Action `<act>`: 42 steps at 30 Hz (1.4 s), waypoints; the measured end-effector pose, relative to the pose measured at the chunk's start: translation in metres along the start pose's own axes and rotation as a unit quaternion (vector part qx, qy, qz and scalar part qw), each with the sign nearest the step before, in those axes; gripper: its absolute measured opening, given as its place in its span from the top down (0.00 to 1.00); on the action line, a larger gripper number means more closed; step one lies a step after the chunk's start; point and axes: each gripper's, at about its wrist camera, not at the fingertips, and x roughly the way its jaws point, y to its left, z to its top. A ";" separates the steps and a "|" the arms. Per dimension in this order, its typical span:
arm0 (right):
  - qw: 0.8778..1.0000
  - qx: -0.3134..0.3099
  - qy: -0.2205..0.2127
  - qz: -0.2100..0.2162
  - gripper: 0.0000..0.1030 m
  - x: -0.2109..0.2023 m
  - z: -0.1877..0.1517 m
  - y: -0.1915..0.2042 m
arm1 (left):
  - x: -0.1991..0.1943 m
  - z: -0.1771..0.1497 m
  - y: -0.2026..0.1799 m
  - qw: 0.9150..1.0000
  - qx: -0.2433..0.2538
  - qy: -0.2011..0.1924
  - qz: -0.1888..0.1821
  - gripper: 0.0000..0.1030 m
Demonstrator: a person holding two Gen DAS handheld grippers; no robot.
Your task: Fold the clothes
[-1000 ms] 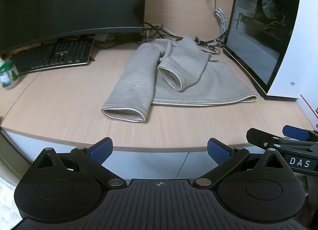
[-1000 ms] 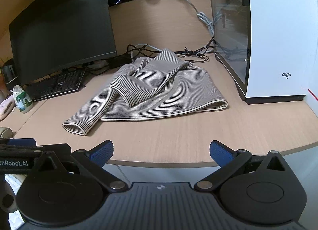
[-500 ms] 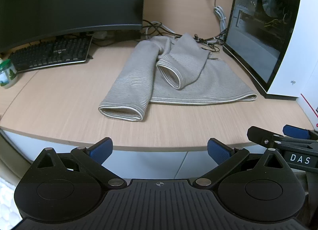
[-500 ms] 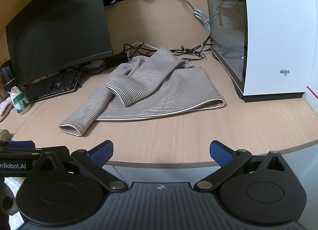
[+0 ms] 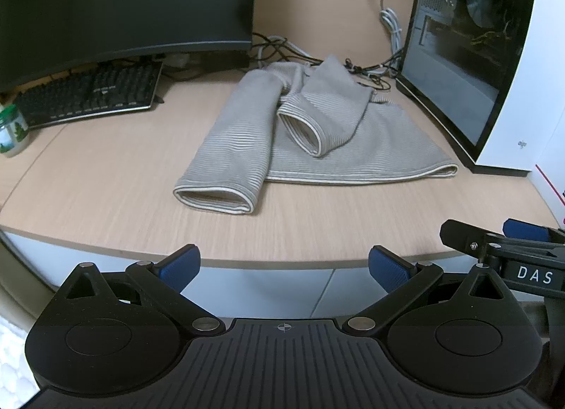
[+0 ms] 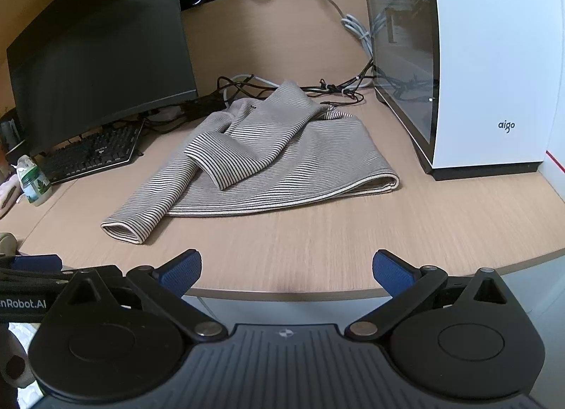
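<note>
Hovering grippers: left gripper and right gripper hang at the desk's near edge, both spread wide and empty.
Desk: light wood, bare in front.
Sweater: striped, mid-desk, one sleeve crossed over the body, the other stretching toward the near-left.
Behind: keyboard and monitor left, white PC case right.

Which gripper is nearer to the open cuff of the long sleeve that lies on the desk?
Left. The left gripper faces the sleeve cuff almost straight ahead; the right gripper has that cuff farther off to its left.
</note>
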 end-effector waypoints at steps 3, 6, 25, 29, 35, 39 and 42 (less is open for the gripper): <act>1.000 0.001 0.002 0.000 0.00 0.000 -0.001 0.000 | 0.001 -0.001 0.000 1.000 0.000 0.003 -0.001 0.00; 1.000 0.002 0.003 -0.001 0.00 0.000 -0.001 0.000 | 0.001 -0.001 0.000 1.000 0.000 0.005 -0.003 0.00; 1.000 0.001 0.013 -0.005 0.00 0.010 0.001 0.001 | 0.008 0.002 0.003 1.000 -0.006 -0.008 -0.008 0.00; 1.000 0.010 0.016 -0.012 0.00 0.017 0.005 0.000 | 0.014 0.009 0.009 1.000 -0.002 -0.003 -0.007 0.00; 0.999 0.031 0.027 -0.034 0.00 0.037 0.016 0.002 | 0.032 0.034 0.027 1.000 0.008 0.002 -0.024 0.00; 0.997 0.040 0.038 -0.062 0.00 0.048 0.029 0.005 | 0.053 0.065 0.045 0.999 -0.005 -0.007 -0.043 0.00; 0.994 0.042 0.044 -0.086 0.00 0.056 0.044 0.009 | 0.068 0.088 0.055 0.998 -0.009 -0.013 -0.058 0.00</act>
